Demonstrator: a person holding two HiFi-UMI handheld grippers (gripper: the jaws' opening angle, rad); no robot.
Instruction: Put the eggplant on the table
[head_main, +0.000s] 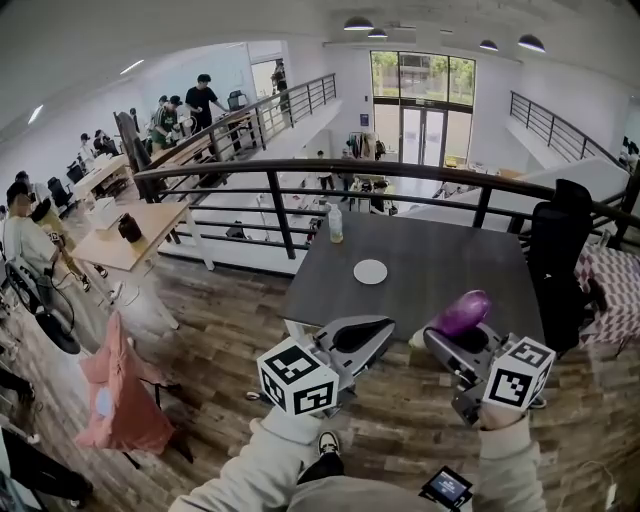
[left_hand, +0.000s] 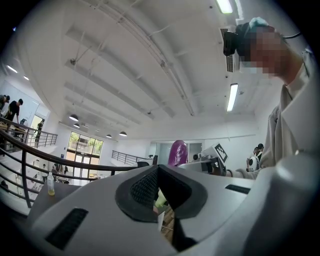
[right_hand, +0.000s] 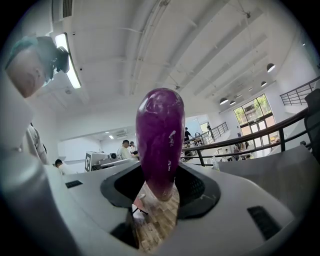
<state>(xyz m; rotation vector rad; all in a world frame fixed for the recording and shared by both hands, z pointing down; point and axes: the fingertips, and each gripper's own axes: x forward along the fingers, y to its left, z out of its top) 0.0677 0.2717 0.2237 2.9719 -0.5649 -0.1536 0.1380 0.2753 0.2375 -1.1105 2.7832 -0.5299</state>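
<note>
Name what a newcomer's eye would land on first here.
The purple eggplant, clamped in the right gripper by the dark table's near edge, grabs the eye first. Behind it, a white plate sits mid-table and a bottle stands at the far left corner.

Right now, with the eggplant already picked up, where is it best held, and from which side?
By its narrower end, as the right gripper holds it now. The jaws close on that end from both sides, and the thick rounded body of the eggplant sticks out beyond them. The slim end probably fits between the jaws more easily.
</note>
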